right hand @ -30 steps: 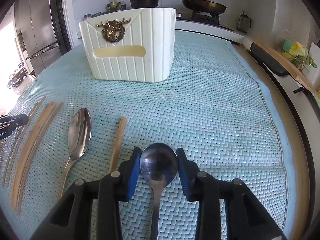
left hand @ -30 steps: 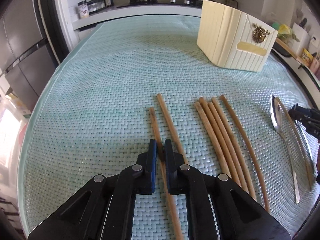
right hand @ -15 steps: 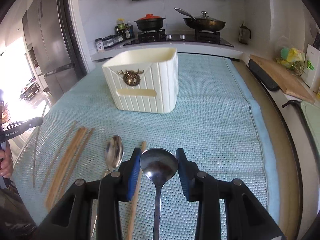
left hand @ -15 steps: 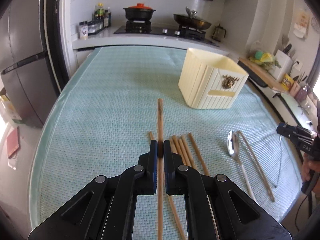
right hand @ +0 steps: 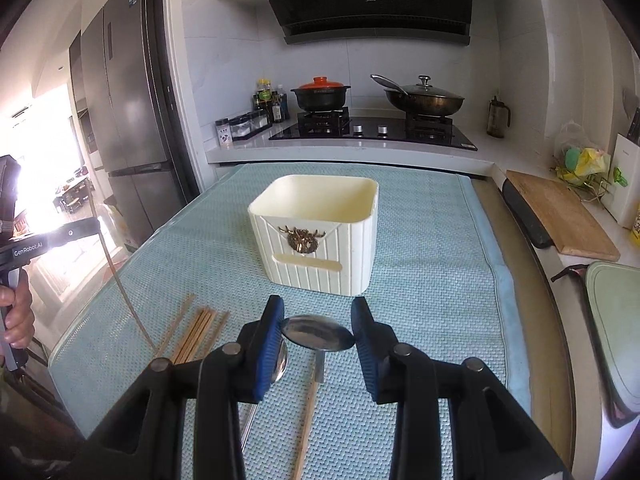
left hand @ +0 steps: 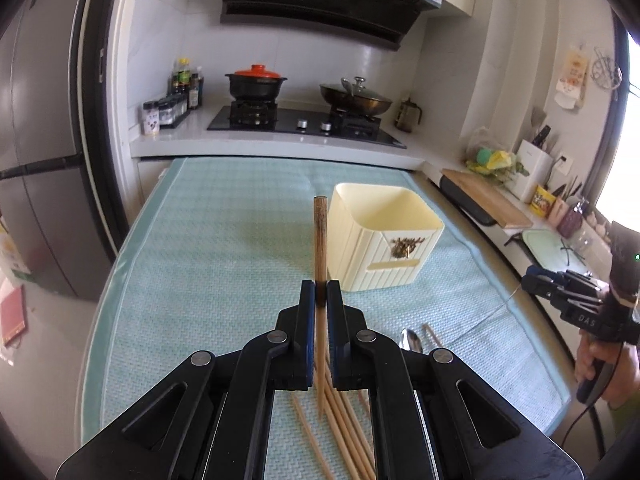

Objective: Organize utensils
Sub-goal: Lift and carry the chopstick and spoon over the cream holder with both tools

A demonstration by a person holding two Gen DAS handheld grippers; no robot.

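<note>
Left gripper [left hand: 321,294], lower centre of frame, pinches one chopstick [left hand: 320,236] upright, well below its tip. Right gripper [right hand: 317,330] clamps a spoon [right hand: 318,333] across the bowl's rims. Holder [right hand: 320,232] stands mid-frame, apart. Risks: the curved bowl may squirt out; the long chopstick may pivot and strike the holder's rim.

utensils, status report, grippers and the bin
Left gripper shut on chopstick. Right gripper shut on spoon. Bin ahead, top open. Nothing in the way.
</note>
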